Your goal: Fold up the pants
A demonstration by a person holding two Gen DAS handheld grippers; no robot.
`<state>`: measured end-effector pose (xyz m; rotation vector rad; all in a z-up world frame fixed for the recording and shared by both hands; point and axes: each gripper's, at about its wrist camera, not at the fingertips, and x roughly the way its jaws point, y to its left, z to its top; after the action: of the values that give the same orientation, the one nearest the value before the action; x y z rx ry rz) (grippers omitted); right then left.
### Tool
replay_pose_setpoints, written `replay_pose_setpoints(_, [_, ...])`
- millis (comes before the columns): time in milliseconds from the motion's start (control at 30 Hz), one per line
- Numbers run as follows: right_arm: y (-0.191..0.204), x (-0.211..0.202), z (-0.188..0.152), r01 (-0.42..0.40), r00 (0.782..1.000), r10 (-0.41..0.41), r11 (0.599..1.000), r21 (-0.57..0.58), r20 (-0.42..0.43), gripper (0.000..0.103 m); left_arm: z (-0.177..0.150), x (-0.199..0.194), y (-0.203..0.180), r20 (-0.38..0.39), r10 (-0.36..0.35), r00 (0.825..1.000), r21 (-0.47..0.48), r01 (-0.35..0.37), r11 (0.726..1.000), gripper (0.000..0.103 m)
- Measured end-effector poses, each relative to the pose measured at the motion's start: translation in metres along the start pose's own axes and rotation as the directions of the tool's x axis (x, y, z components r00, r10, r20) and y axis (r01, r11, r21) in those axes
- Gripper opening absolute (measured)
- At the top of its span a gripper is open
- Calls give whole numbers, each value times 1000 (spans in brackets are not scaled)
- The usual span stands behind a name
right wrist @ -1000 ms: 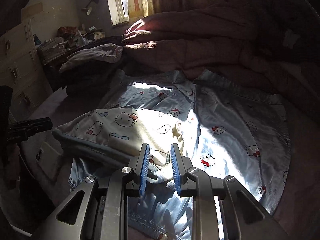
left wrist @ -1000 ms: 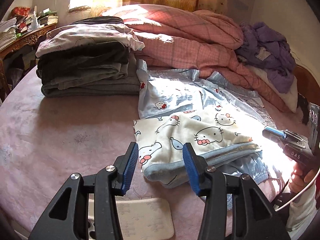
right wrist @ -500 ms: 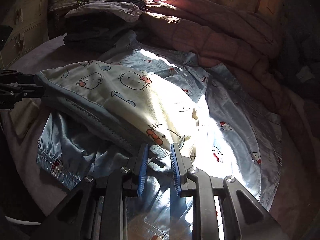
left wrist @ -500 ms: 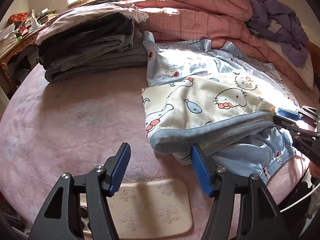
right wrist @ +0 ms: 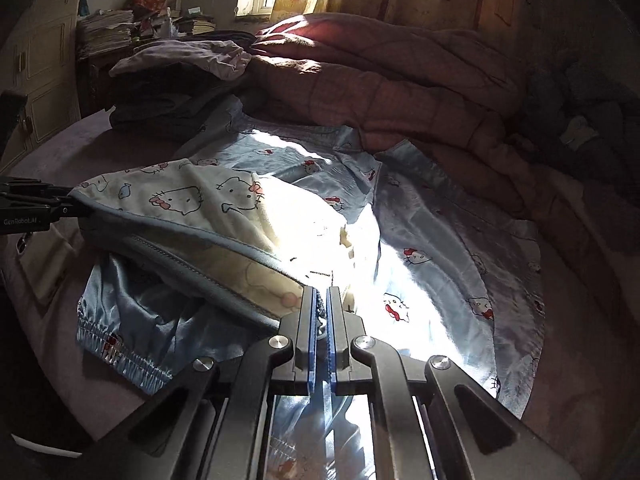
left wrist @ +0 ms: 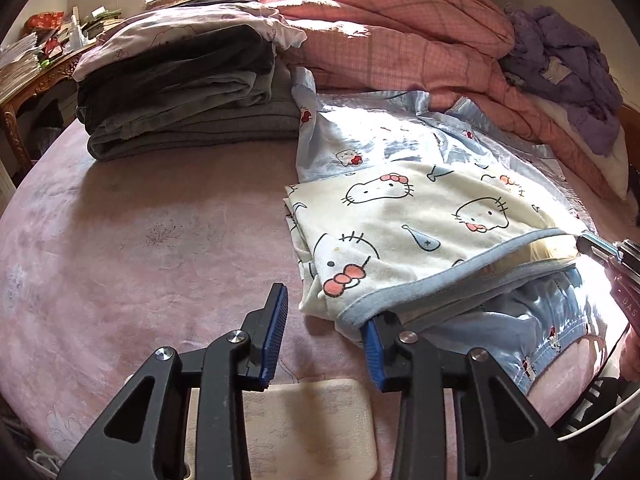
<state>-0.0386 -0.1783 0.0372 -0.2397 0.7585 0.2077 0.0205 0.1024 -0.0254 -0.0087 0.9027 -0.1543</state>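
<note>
Readable text appears in two places only. In the right wrist view, at the left edge of the frame, white lettering "GenRobot.AI" stands on the black body of the left gripper (right wrist: 80, 204). In the left wrist view, at the right edge, the letters "DAS" stand on the dark body of the right gripper (left wrist: 584, 242), running slantwise. The cat-face prints on the pants (left wrist: 420, 232) carry no lettering.

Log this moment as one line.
right gripper: shut on cream pants waistband | left gripper: open, one finger under waistband corner | pants lie on blue satin garment
</note>
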Motion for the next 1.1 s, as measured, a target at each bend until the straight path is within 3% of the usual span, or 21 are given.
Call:
replay_pose_setpoints(67, [-3, -6, -4, -17, 1000, 16, 1000, 13, 5, 3, -1, 0, -1, 7, -18, 1000, 8, 17, 1000, 8])
replay_pose_setpoints(100, [-2, -9, -7, -35, 999, 35, 999, 13, 1, 3, -2, -1, -2, 6, -33, 999, 7, 33, 999, 4])
replay_pose_setpoints(267, [7, -8, -19, -31, 999, 31, 1000, 0, -32, 1, -10, -7, -5, 18, -3, 1000, 41, 2, 999, 4])
replay_pose_setpoints(400, [-1, 9, -31, -50, 995, 55, 997, 55, -89, 1, -16, -3, -10, -8, 17, 1000, 82, -16, 996, 5])
replay_pose_setpoints(533, [-10, -5, -34, -75, 997, 76, 992, 98, -13, 1, -17, -16, -9, 22, 4, 1000, 91, -6, 996, 17])
replay_pose_setpoints(600, [-10, -15, -29, -73, 997, 71, 993, 89, 24, 12, -15, -21, -9, 58, 27, 998, 96, -33, 995, 26])
replay_pose_setpoints(667, [-7, -15, -22, -72, 997, 70, 995, 72, 26, 26, -11, -21, -11, 76, 54, 996, 102, -61, 993, 27])
replay_pose_setpoints(800, [6, 0, -8, -57, 998, 57, 998, 34, -1, 27, -4, -14, -16, 64, 49, 997, 102, -55, 993, 34])
replay_pose_setpoints(933, [14, 19, 3, 39, 999, -39, 999, 12, -14, 23, 1, -5, -17, 58, 89, 994, 90, -94, 991, 31])
replay_pose_setpoints(967, [13, 19, 4, 74, 997, -74, 997, 17, 1, 12, 2, -5, -14, 66, 101, 993, 75, -106, 992, 24])
replay_pose_setpoints(1000, [11, 18, 4, 94, 995, -94, 995, 27, 20, 7, 1, -7, -10, 78, 102, 992, 57, -107, 993, 12])
replay_pose_setpoints(1100, [-1, 10, 0, 99, 994, -104, 989, 109, 40, 7, -3, -12, 3, 98, 93, 991, -5, -93, 996, 12])
